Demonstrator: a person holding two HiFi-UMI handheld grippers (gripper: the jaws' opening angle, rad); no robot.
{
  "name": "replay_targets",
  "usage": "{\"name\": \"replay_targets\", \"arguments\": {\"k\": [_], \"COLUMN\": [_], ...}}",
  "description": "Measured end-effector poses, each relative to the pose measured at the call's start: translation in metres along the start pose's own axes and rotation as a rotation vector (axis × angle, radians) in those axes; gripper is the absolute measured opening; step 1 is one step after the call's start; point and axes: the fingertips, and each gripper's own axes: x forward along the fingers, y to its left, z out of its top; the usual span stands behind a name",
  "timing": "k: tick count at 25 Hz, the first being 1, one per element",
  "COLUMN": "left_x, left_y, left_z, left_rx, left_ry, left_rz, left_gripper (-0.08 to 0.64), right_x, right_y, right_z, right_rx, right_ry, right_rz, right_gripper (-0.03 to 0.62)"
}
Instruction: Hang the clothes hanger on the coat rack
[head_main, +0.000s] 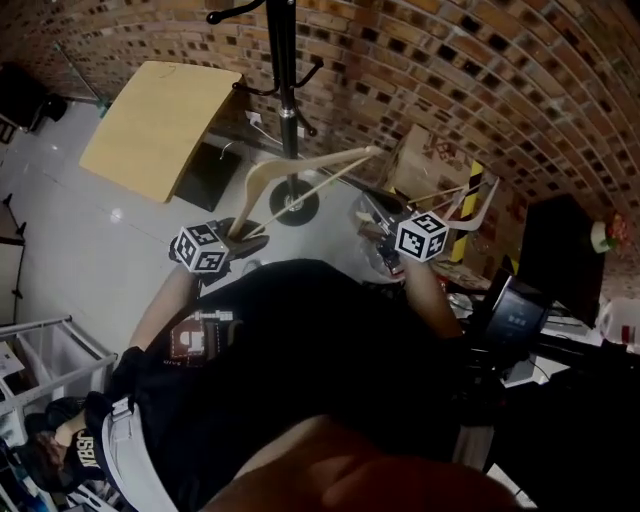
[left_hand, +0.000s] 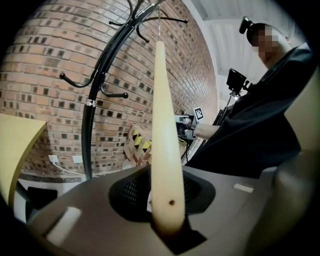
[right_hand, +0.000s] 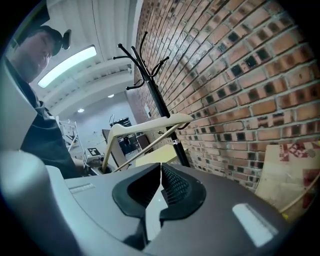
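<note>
A pale wooden clothes hanger (head_main: 305, 168) is held out in front of the person, its one end clamped in my left gripper (head_main: 238, 233). In the left gripper view the hanger's arm (left_hand: 165, 125) rises straight up from my shut jaws (left_hand: 168, 220). The black coat rack (head_main: 287, 80) stands against the brick wall just beyond the hanger, with its round base (head_main: 294, 206) on the floor. Its pole and hooks (left_hand: 100, 80) show left of the hanger. My right gripper (right_hand: 160, 172) is shut with nothing in it; from it I see the hanger (right_hand: 145, 127) and the rack (right_hand: 155, 95) ahead.
A light wooden board (head_main: 160, 125) leans left of the rack. A cardboard box (head_main: 430, 160) with yellow-black tape stands right of it, by the brick wall (head_main: 480, 70). Dark equipment (head_main: 560, 250) fills the right side, and a metal frame (head_main: 45, 345) stands at the left.
</note>
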Motion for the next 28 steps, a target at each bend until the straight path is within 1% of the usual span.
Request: {"name": "replay_targets", "arguments": {"k": [5,9,13,15,22,25,28], "left_x": [0.021,0.034,0.055,0.067,0.109,0.124,0.134], "left_y": [0.029,0.042,0.051,0.054,0.064,0.067,0.075], "left_z": [0.017,0.027,0.037,0.036,0.011,0.002,-0.002], "left_rx": [0.062,0.105,0.153,0.169,0.162,0.171,0.168], "left_ry": [0.066,0.136,0.209,0.246,0.375,0.407,0.424], "left_rz": [-0.104,-0.187,-0.240,-0.255,-0.269,-0.266,-0.247], "left_gripper": [0.107,0.107,0.107,0.107,0.107,0.107,0.107], "right_x": [-0.008,-0.016,-0.027,-0.032,-0.053,-0.063,-0.072], "right_y": [-0.014,-0.009,-0.012,-0.013,-0.025,-0.031,-0.036], "right_z": [0.004,0.000,0.002,0.000,-0.003,-0.007,-0.011], "right_rx": [0.026,0.057,0.091,0.099,0.113,0.123,0.135], "right_ry": [-0.042,-0.071,-0.105,-0.105,-0.110,-0.108,-0.104], "right_rz": [-0.125,-0.209,-0.284,-0.309,-0.358,-0.376,-0.390], "right_gripper": [0.021,0.021,0.021,0.021,0.021,0.021,0.021]}}
